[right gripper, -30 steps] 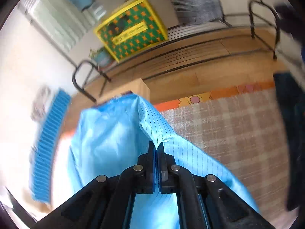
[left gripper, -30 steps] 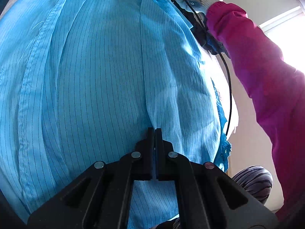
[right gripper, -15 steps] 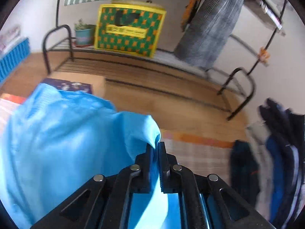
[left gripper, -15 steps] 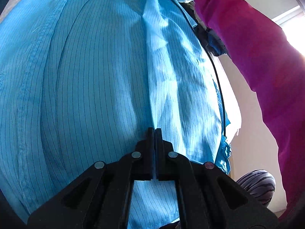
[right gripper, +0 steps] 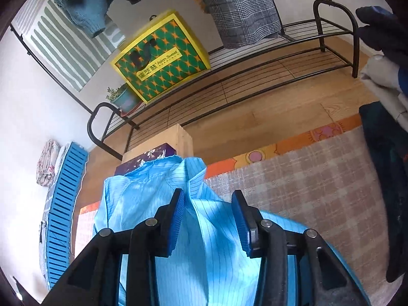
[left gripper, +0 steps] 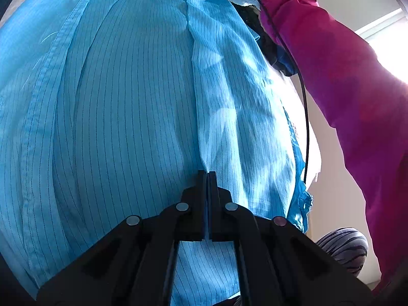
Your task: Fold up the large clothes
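Left gripper (left gripper: 207, 176) clamped shut on a fold of the blue pinstriped garment (left gripper: 122, 117). Right gripper (right gripper: 207, 204) opening, pads clear of the cloth lying between them. Spread over a checked rug (right gripper: 306, 178); wood floor (right gripper: 280, 107), metal rack (right gripper: 255, 76), yellow-green box (right gripper: 160, 56) beyond.

There are one blue pinstriped garment (left gripper: 132, 107), two grippers (left gripper: 207, 176) (right gripper: 207, 199), one yellow-green box (right gripper: 160, 58), one potted plant (right gripper: 122, 98), one metal rack (right gripper: 255, 76), and one checked rug (right gripper: 306, 178).
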